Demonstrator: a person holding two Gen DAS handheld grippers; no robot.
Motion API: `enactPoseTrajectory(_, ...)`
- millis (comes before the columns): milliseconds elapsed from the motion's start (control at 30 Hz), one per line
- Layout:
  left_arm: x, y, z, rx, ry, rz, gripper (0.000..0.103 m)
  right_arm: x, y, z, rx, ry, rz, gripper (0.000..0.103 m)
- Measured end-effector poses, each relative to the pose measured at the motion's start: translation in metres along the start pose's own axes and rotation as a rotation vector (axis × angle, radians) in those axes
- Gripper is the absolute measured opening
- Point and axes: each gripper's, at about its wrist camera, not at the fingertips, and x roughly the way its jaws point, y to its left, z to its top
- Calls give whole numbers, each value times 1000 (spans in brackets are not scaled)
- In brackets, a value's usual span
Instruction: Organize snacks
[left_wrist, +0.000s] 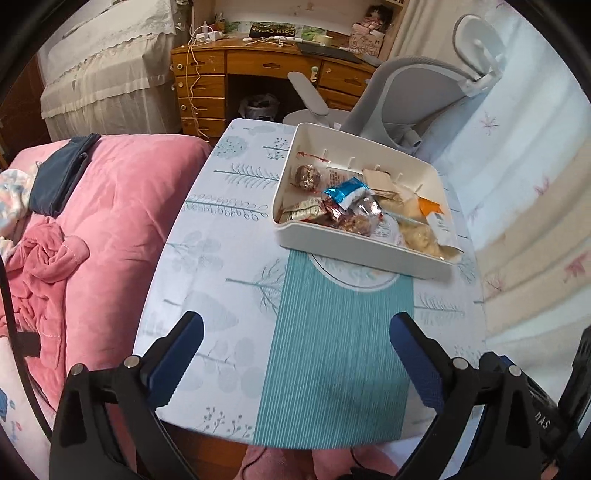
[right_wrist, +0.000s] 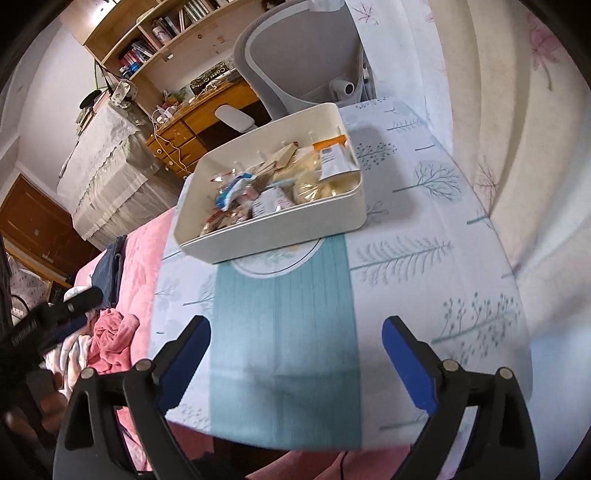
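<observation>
A white plastic bin (left_wrist: 354, 254) (right_wrist: 280, 236) sits at the far side of a small table covered by a tree-patterned cloth (left_wrist: 229, 236) (right_wrist: 424, 221). Inside lie several wrapped snacks: a blue-and-silver packet (left_wrist: 345, 192) (right_wrist: 234, 188), a round brown foil ball (left_wrist: 308, 177), pale yellow bags (left_wrist: 421, 236) (right_wrist: 314, 184) and an orange-and-white pouch (left_wrist: 430, 208) (right_wrist: 332, 157). My left gripper (left_wrist: 297, 332) hangs open over the teal stripe (left_wrist: 332, 350) near the table's front edge, well short of the bin. My right gripper (right_wrist: 297, 332) is likewise open with nothing between its blue pads.
A bed with a pink quilt (left_wrist: 110, 206) (right_wrist: 140, 258) runs along the table's left side. A grey office chair (left_wrist: 413, 99) (right_wrist: 295, 55) and a wooden desk (left_wrist: 240, 74) stand behind the table. A pale curtain (left_wrist: 524, 184) (right_wrist: 517, 129) hangs at the right.
</observation>
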Motion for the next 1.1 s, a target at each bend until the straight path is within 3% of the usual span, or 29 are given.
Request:
enactPoseTrajectory(233,-39,3,-14,6,-14,-7,102,-29,34,-3,-35,71,-31,99)
enactPoseTrajectory(467,-78,-19,-21,11,-32,-4,102,-72,55,-1,-127,64,-22,99)
enactPoseTrajectory(733,-104,-50,-37,27,-70,39,102,-114,48,-11,-134,37,-23,102)
enactPoseTrajectory(1100,-125,-75,-62,73,-163,101,102,-127,42,-34,-133,-32,-70,103)
